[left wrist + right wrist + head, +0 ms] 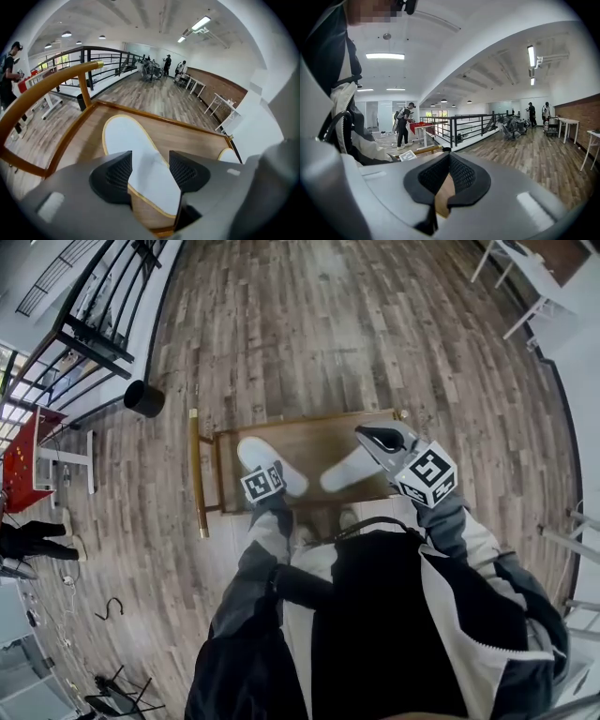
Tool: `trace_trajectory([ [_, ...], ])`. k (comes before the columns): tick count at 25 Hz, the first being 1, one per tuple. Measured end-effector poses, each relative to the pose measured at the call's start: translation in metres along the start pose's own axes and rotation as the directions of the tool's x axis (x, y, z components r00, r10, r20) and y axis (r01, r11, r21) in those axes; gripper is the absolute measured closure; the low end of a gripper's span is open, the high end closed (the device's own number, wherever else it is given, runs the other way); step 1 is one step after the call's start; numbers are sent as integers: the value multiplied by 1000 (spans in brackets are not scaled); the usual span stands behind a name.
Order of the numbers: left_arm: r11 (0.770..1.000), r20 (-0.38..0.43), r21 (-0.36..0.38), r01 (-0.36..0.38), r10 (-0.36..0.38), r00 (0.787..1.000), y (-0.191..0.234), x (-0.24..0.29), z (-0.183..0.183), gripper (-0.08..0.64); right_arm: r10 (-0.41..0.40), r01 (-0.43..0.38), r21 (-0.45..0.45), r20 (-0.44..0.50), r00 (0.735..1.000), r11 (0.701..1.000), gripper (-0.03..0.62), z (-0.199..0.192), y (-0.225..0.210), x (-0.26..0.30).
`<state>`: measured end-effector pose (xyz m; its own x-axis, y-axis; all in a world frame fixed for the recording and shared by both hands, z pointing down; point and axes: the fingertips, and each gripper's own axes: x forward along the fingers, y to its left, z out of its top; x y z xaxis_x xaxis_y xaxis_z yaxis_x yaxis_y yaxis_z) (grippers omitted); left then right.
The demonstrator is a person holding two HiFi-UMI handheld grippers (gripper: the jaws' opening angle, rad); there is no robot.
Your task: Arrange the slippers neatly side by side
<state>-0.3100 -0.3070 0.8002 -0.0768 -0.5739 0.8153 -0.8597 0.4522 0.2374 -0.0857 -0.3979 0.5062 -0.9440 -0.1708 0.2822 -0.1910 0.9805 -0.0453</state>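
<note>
One slipper [129, 140] between left fingers [115, 176]

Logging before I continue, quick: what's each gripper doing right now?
Left gripper: open, jaws apart over a white slipper, not gripping it.
Right gripper: shut, holding nothing.

Two white slippers lie on one wooden bench [309, 432]: a left slipper [253, 454] and a right slipper [342, 472]. There are two grippers, the left gripper [150, 171] and the right gripper [449, 178]. Each carries one marker cube, making two cubes: the left cube [263, 484] and the right cube [427, 472]. One black bin [143, 397] stands on the floor, and one red table [21, 460] is at the left edge.
</note>
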Motion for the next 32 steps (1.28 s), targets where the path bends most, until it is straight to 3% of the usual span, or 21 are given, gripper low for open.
trace_trajectory([
  [6,994,-31,-108,11,-15,999,-2,29,7,306,-45,45,7,-31,999,999,588,-13,-12,-14],
  [7,995,-40,-104,3,-8,999,0,32,6,336,-50,51,8,-33,998,999,588,-15,-14,-16],
  [10,995,-56,-94,-19,14,998,6,33,-1,518,-61,62,15,-44,997,998,588,-20,-17,-22],
  [20,996,-7,-87,-10,10,1000,3,18,1,532,-27,27,-1,-17,1000,1000,588,-18,-11,-21],
  [23,999,38,-50,11,-9,999,-2,5,9,532,-3,3,-10,-2,1000,1000,588,-14,-6,-17],
  [27,997,152,63,40,-49,987,-17,-27,33,532,34,-33,-21,13,999,999,588,-8,1,-8],
  [32,975,330,218,44,-116,937,-55,-93,75,534,77,-76,-27,30,997,997,588,-6,11,2],
])
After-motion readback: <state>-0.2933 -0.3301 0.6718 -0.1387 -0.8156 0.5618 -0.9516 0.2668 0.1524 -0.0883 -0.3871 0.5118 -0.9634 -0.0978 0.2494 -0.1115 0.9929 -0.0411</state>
